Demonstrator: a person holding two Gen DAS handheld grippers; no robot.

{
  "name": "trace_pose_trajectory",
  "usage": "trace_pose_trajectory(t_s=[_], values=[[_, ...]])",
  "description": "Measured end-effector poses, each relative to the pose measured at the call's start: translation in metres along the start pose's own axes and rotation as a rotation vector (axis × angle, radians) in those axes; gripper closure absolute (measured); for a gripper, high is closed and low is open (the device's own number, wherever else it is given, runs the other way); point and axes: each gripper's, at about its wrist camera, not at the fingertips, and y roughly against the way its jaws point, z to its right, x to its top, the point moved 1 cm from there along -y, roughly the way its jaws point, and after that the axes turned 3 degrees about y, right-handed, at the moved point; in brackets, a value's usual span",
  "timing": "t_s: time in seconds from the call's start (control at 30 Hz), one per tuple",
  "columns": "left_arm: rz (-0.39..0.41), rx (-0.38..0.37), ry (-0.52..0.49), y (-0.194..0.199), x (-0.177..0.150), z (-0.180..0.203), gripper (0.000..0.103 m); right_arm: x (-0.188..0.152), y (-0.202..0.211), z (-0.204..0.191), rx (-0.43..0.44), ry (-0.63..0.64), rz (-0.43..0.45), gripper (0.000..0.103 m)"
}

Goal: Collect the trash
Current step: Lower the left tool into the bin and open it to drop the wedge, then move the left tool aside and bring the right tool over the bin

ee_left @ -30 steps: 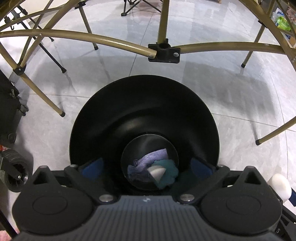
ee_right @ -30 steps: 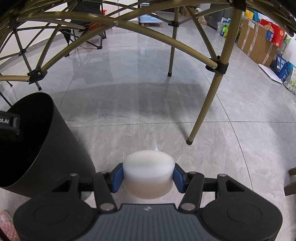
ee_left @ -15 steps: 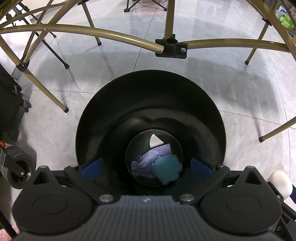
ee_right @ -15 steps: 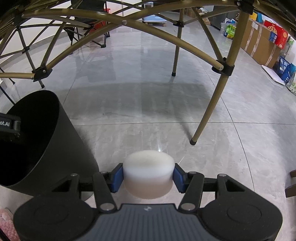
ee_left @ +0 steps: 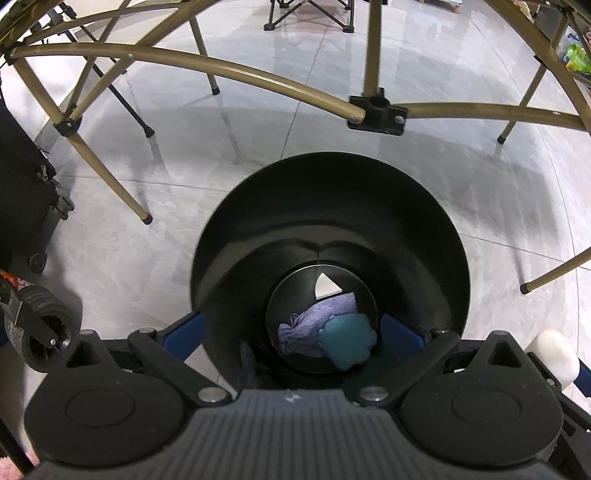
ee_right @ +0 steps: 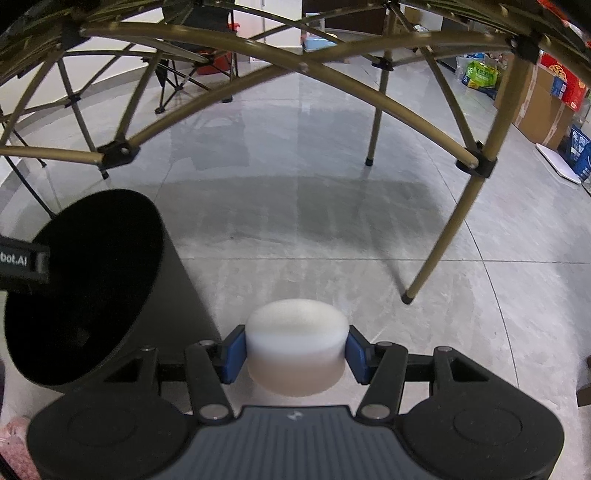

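Just right of the black bin (ee_right: pixel 179 291), not over its mouth: white foam puck (ee_right: pixel 297 332), clenched between the blue pads of the right gripper (ee_right: pixel 297 350) and clear of the floor. Over the bin's opening: left gripper (ee_left: pixel 291 332), jaws wide and released, nothing pressed between them. At the bin's bottom: purple cloth (ee_left: pixel 314 317), teal wad (ee_left: pixel 347 343), white triangular scrap (ee_left: pixel 327 286).

Likely ways to fail, as a judgement:
- Letting go too soon, with the puck beside the rim rather than above it; then a bounce and a roll away across the smooth tile.
- Swinging across and knocking into the left gripper, which takes up part of the opening.
- Clipping the rim from the side and tipping or shoving the light bin.
- Squeezing soft foam off-centre, so that it slips out on the way over.

Around: gold folding-table leg (ee_right: pixel 450 229) close on the right with its black joint (ee_right: pixel 476 166), more crossbars overhead, cardboard cartons (ee_right: pixel 546 103) far right, black wheeled case (ee_left: pixel 22 206) left of the bin, folding chair (ee_left: pixel 310 11) beyond. Nothing between puck and bin except the rim itself.
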Motion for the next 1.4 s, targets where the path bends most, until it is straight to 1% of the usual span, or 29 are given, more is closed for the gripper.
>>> trace_pose_trajectory(t_s=[0.43,0.67,1.07,1.27,1.4], values=[[0.033,0.015,0.056,0.015,0.003,-0.041,0.0,0.025,0.011,-0.046,0.058,0.018,0.052,0.048],[0.053,0.026,0.096,0.022,0.002,-0.073,0.0,0.033,0.012,-0.075,0.086,0.043,0.063,0.048],[0.052,0.083,0.173,0.019,-0.005,-0.131,0.0,0.038,0.004,-0.122,0.139,0.078,0.036,0.048],[0.036,0.101,0.201,0.015,-0.007,-0.153,0.0,0.037,-0.001,-0.146,0.164,0.108,0.014,0.048],[0.029,0.106,0.208,0.012,-0.008,-0.16,0.0,0.037,-0.007,-0.156,0.168,0.121,-0.004,0.048]])
